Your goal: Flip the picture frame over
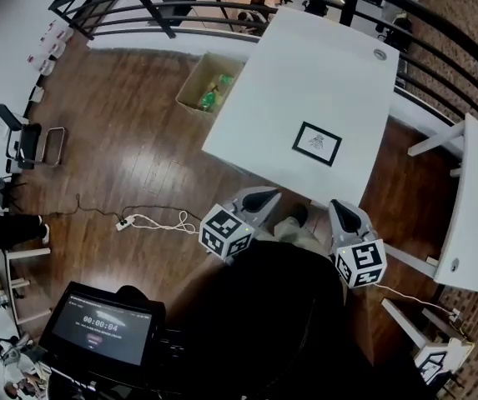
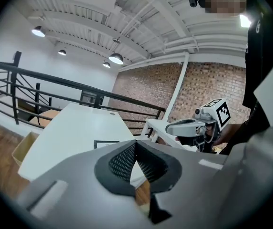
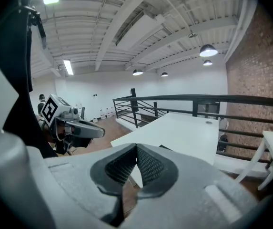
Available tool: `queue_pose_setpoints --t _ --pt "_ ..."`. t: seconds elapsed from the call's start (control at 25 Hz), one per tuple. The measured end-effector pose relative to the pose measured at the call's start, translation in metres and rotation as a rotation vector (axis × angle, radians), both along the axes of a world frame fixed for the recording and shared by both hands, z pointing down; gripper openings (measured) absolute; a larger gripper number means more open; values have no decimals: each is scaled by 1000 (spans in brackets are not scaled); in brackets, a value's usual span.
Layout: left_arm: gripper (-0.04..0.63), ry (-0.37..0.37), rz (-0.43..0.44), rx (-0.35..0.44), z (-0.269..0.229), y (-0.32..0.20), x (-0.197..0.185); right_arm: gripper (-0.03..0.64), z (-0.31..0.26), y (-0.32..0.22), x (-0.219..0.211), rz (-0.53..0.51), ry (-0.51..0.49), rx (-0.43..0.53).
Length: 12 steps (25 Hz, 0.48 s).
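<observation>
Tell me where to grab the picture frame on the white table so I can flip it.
Probably the near long edge, coming in low from your side. The picture frame lies flat, picture up, on the white table, so only its thin black border offers a pinch, and that edge is closest to you.

Picture frame [image 1: 317, 143]: black border, white mat, small dark print at centre. Flat, face up, slightly skewed, on white table [image 1: 305, 73] toward its near edge.
</observation>
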State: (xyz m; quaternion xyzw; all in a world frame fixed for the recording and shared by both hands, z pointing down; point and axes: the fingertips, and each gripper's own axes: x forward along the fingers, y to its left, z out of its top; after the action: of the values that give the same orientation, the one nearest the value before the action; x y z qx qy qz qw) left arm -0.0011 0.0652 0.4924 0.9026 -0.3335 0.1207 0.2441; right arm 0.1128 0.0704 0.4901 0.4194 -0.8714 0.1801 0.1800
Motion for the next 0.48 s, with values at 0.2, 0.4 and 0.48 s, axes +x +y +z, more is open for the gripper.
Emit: queue_pose_setpoints --t 0.2,0.4,0.48 --pt "14 -43 18 -3 8 -23 17 -8 10 -23 27 39 -7 -19" --pt "14 -97 50 -22 21 -37 27 -8 20 -30 43 67 -12 -63" --pt "14 -118 56 -31 27 -43 30 -8 27 -31 46 69 -7 -89"
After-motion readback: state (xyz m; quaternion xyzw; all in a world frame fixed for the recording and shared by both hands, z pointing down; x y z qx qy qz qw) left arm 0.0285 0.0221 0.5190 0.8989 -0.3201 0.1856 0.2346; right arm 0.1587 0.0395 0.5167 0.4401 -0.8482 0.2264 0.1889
